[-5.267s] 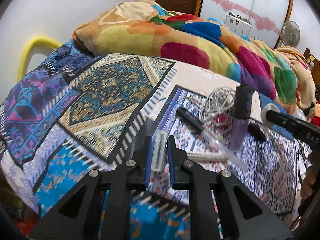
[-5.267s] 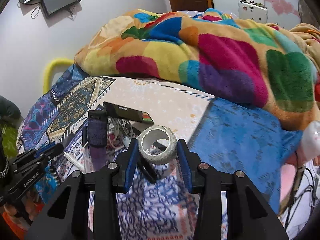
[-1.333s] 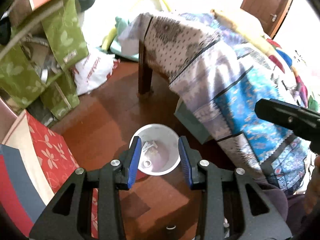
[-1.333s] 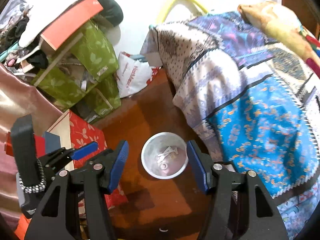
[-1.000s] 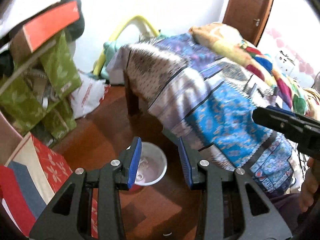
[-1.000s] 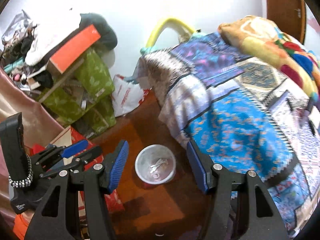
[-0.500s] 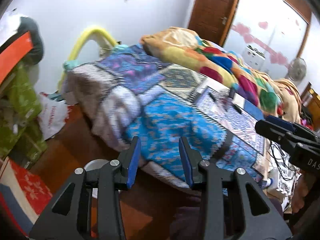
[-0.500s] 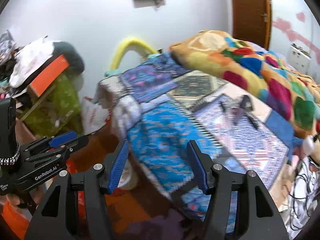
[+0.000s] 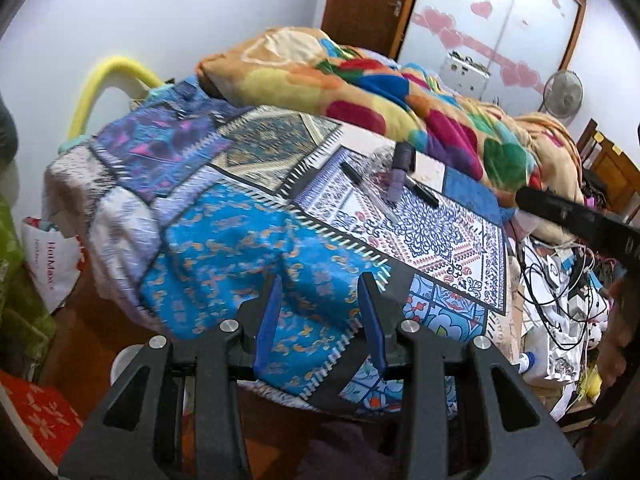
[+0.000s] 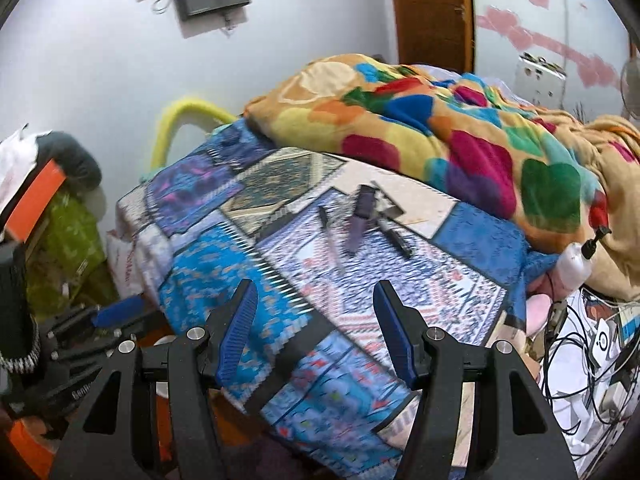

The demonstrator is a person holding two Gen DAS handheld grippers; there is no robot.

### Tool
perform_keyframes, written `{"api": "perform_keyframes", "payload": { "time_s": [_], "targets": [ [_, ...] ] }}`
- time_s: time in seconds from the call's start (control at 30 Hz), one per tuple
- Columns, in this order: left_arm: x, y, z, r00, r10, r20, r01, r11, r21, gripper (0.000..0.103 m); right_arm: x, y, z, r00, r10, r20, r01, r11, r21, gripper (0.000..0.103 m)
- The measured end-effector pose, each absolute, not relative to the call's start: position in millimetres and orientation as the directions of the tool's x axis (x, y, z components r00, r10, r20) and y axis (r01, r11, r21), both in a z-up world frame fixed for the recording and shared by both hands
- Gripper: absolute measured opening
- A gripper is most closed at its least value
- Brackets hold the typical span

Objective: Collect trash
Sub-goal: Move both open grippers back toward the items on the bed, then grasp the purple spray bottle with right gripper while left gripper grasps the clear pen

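Observation:
Both grippers are open and empty, held off the near corner of the bed. My left gripper (image 9: 319, 312) points at the blue patterned bedspread (image 9: 248, 256). My right gripper (image 10: 315, 320) points the same way; the left gripper also shows at its lower left (image 10: 96, 320). Small items lie further up the bed: a purple tube-like object (image 9: 397, 176) (image 10: 357, 220), a black pen (image 9: 422, 192) (image 10: 396, 238), a clear pen-like item (image 9: 370, 196) and crinkled clear wrapping (image 9: 378, 160). The white bin's rim (image 9: 120, 364) peeks out on the floor behind the left gripper.
A multicoloured blanket (image 9: 380, 92) is heaped across the far bed. Tangled cables and clutter (image 9: 560, 292) lie right of the bed. Green bags (image 10: 68, 240) and a white bag (image 9: 48, 260) stand at the left. A yellow hoop (image 9: 108, 80) leans on the wall.
Both grippers have swung up from over the floor bin to face the bed. The earlier-held plastic piece and tape roll are gone from the jaws, which now stand open.

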State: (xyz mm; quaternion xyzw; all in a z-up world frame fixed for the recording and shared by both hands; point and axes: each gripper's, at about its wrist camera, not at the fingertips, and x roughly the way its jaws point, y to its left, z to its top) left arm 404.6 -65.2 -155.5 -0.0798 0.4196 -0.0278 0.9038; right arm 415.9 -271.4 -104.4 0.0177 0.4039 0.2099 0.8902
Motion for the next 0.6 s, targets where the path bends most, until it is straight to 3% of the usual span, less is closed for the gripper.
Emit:
{"api": "perform_keyframes", "payload": {
  "time_s": [0.6],
  "targets": [
    [513, -84, -216, 0.593, -0.142, -0.792, -0.003, 0.984, -0.179, 0.039, 544, -261, -170, 0.514, 0.396, -0.761, -0.243, 0.918, 0.314, 0.056]
  ]
}}
